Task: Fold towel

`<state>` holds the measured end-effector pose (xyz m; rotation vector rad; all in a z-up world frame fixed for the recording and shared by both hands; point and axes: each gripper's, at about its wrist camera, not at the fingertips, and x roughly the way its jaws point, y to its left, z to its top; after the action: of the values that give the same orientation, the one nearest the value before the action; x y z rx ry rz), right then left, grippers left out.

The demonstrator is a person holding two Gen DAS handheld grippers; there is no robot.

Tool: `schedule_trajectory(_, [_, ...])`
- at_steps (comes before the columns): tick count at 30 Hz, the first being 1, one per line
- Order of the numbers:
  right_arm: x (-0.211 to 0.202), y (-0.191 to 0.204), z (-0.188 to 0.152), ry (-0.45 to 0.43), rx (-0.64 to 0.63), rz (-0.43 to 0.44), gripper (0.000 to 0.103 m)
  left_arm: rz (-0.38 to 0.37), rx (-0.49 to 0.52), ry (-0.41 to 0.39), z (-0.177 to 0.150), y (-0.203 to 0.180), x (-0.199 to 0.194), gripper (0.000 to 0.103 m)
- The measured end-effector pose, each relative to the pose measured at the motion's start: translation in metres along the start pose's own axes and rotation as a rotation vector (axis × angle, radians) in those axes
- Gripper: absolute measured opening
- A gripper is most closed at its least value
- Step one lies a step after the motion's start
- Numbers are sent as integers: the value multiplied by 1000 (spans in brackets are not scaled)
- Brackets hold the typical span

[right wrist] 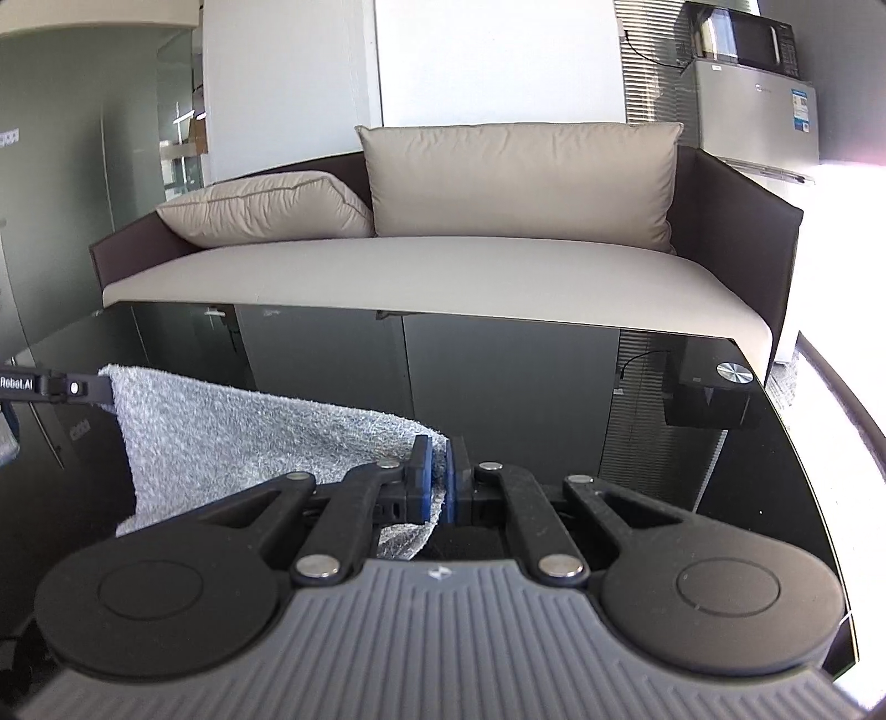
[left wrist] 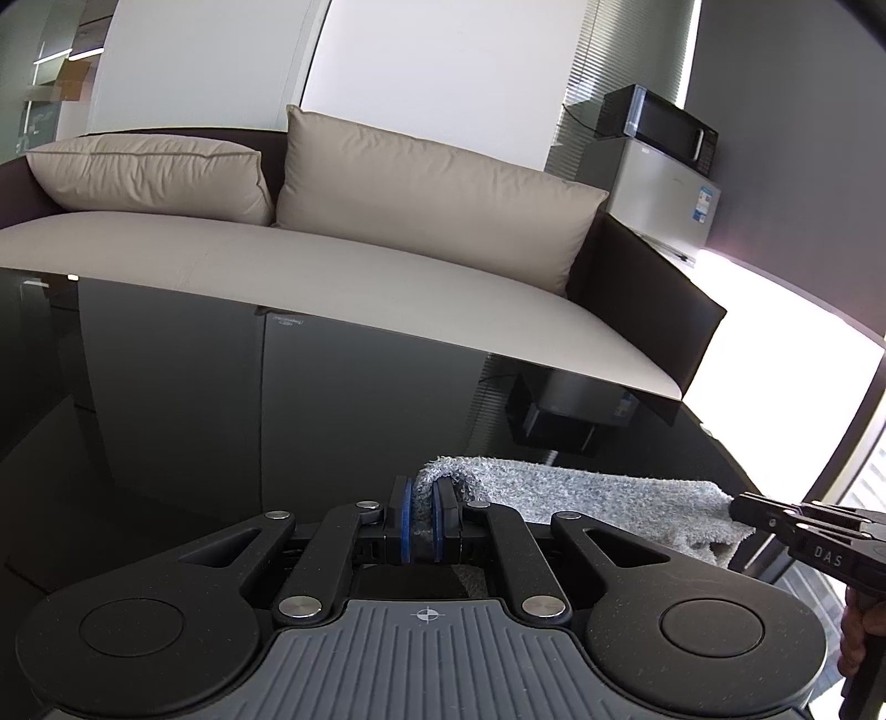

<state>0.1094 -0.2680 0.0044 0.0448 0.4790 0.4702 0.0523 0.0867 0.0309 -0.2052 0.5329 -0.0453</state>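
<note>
A grey fluffy towel is stretched in the air above a glossy black table. My left gripper is shut on the towel's left corner, pinched between its blue pads. Its other corner runs right to my right gripper, whose black fingers clamp it. In the right wrist view the towel hangs down to the left, my right gripper is shut on its near corner, and the left gripper holds the far corner at the frame's left edge.
A beige sofa with two cushions stands just behind the table's far edge. A small silver fridge with a microwave on top sits at the back right. A round metal disc is at the table's right corner.
</note>
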Motion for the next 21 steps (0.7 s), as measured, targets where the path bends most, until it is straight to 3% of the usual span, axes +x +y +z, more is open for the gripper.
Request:
schedule_trajectory(15, [-18, 27, -12, 84, -178, 112, 5, -9, 1, 13, -1, 0, 3, 7])
schedule_trajectory(18, [-17, 31, -14, 92, -204, 114, 11, -9, 5, 16, -2, 0, 3, 7])
schedule_trajectory(21, [-18, 33, -15, 93, -226, 107, 30, -10, 3, 19, -2, 0, 4, 7])
